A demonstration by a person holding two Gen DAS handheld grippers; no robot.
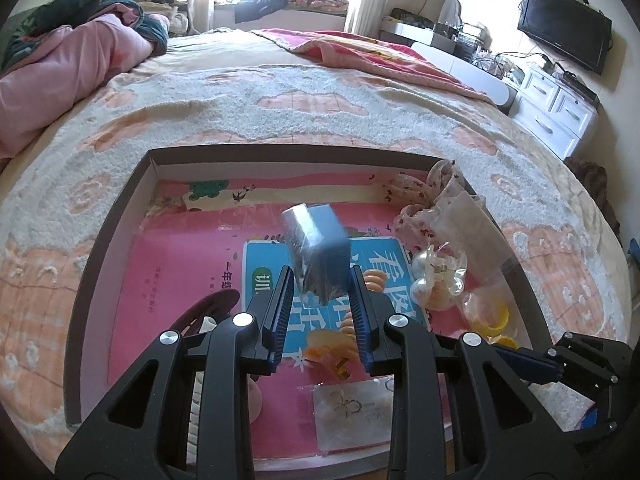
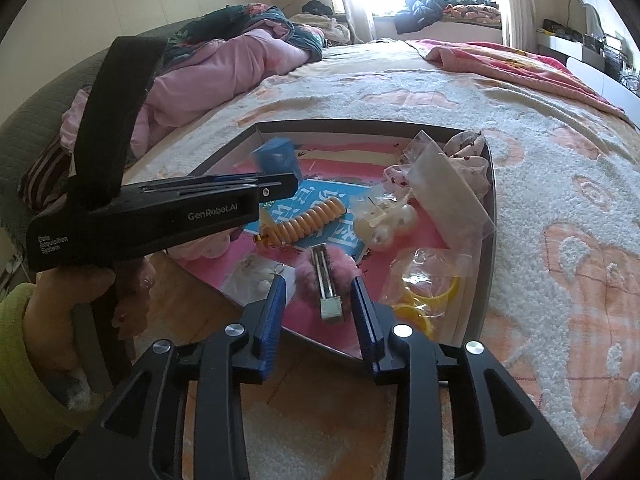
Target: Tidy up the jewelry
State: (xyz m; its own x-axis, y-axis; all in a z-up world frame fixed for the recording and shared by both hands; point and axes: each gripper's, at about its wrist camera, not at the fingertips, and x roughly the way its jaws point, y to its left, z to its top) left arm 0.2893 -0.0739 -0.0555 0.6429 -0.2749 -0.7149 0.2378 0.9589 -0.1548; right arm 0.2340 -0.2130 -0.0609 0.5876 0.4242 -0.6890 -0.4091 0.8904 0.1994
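My left gripper [image 1: 320,276] is shut on a small blue packet [image 1: 318,252] and holds it above a grey tray [image 1: 132,184] on the bed; the packet also shows in the right wrist view [image 2: 278,156]. My right gripper [image 2: 318,286] is open at the tray's near corner, either side of a pink fluffy hair clip [image 2: 328,276]. In the tray lie an orange coil hair tie [image 2: 308,222], pearl items in a clear bag [image 2: 386,220], yellow rings in a bag [image 2: 430,292], a floral scrunchie [image 2: 466,156] and bagged earrings [image 1: 352,412].
The tray [image 2: 490,240] is lined with a pink booklet [image 1: 180,264] and rests on a cream and orange blanket [image 1: 280,108]. Pink bedding [image 1: 60,68] is piled at the far left. A TV [image 1: 564,28] and white drawers [image 1: 556,104] stand at the right.
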